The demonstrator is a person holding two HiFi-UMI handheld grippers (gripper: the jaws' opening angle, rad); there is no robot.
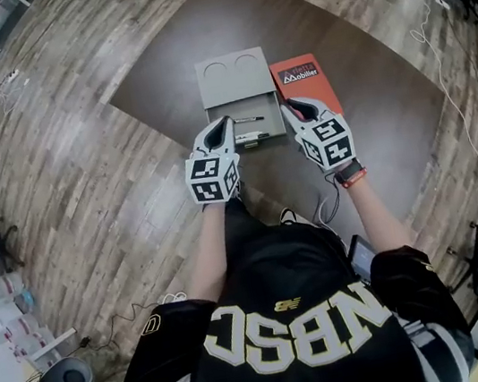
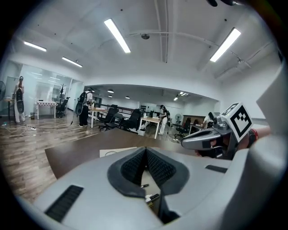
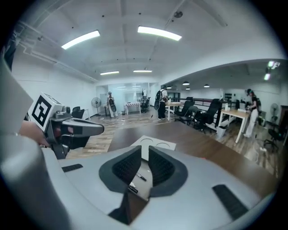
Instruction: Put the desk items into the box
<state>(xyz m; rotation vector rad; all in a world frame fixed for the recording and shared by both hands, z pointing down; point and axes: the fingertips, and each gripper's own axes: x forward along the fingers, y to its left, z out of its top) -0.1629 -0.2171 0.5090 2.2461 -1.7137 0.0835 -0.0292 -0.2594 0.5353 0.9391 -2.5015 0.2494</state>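
I have both grippers raised side by side over the dark bench (image 1: 156, 77), just below the middle of the head view, and neither carries anything. The left gripper (image 1: 227, 122) has its pads closed tip to tip on nothing. The right gripper (image 1: 290, 106) keeps a narrow gap between its pads, through which I see only the box below. The grey box (image 1: 236, 82) sits at upper centre with its tray pulled toward me, I think so that things can be dropped in from above. Two pens (image 1: 248, 120) already lie in that tray. The red booklet (image 1: 306, 79) lies flat on the bench, touching the box's right side, directly beyond my right gripper. I judge it the item left to load, and I hold the grippers high to keep clear of the tray
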